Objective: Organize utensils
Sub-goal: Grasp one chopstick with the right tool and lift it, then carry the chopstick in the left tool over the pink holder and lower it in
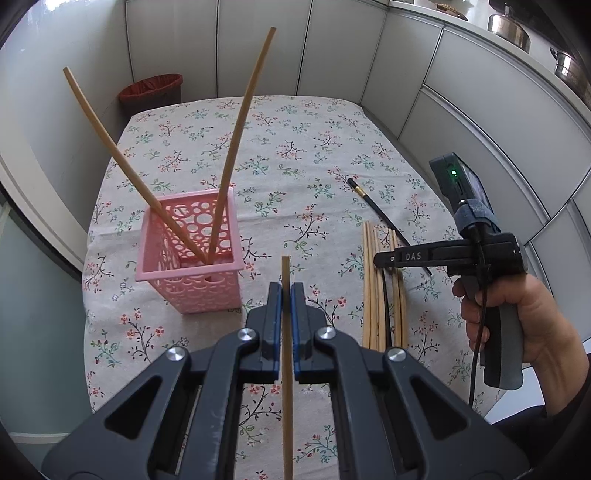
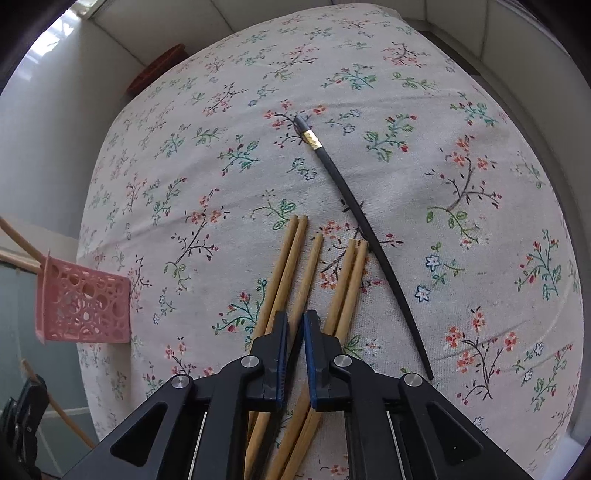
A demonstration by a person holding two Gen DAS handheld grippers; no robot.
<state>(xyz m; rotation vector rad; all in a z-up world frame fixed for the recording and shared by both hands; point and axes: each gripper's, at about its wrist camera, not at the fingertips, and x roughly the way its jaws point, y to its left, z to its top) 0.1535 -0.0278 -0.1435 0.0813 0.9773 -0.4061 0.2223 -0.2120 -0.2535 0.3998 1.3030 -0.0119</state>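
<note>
Kitchen corner, pale cabinet panels all round. Table w/ floral cloth fills the middle; red-lined bin on floor past the far-left corner. Two metal pots up on counter, top right.

Pink basket, perforated w/ circles, stands upright on cloth at left. Two wooden chopsticks inside: one leans left, the other leans right, lower ends meeting at basket floor, tops splayed apart.

L gripper – jaws drawn in tight on a single wooden chopstick. Stick runs lengthwise between the blue pads, tip poking out just past the fingertips, other end off the bottom of frame. Gripper sits just right of basket, near its front corner, above the cloth.

R gripper – jaws narrow, a slim gap showing between pads. Positioned over loose bundle of wooden chopsticks lying on cloth; middle stick lines up w/ the gap. Whether pads actually pinch it – can't tell, contact hidden under fingers in own view & too small from L cam.

Bundle: roughly five sticks, ends fanned toward far side. Black chopstick w/ gold band near its far end lies diagonal just right of bundle, crossing close by the rightmost sticks.

R hand wraps the grey gripper handle, cable trailing down, green LED lit on the unit above.
</note>
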